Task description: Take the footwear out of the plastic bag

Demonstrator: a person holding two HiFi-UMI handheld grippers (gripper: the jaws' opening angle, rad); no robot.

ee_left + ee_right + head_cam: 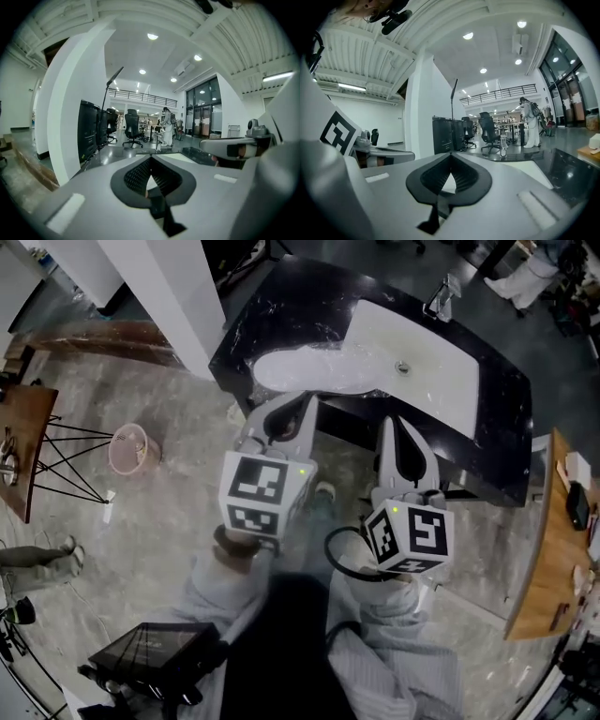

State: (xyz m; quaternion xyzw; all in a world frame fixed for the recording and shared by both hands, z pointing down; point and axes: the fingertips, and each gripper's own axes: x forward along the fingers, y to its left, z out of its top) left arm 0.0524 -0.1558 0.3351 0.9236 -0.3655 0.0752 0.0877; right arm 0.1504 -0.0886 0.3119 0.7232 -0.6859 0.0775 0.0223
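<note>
Left gripper point(151, 158) jaws are sitting pressed tight together, gripping nothing. Right gripper point(451, 154) jaws are doing the same: closed, empty. In the head view both are being held side by side, near each other but not touching, pointing toward the black bench point(281, 306) and appearing just in front of its near edge. The bag point(309, 369), white and crumpled, is lying on the bench top beyond the left gripper, apart from both sets of jaws and beside the white sink point(441, 399). Can't make out the footwear inside it. A tap point(441, 298) is standing at the sink's far side. A pink bin point(128, 448) is sitting on the floor well to the left, and a white pillar point(159, 287) is rising beyond it.
</note>
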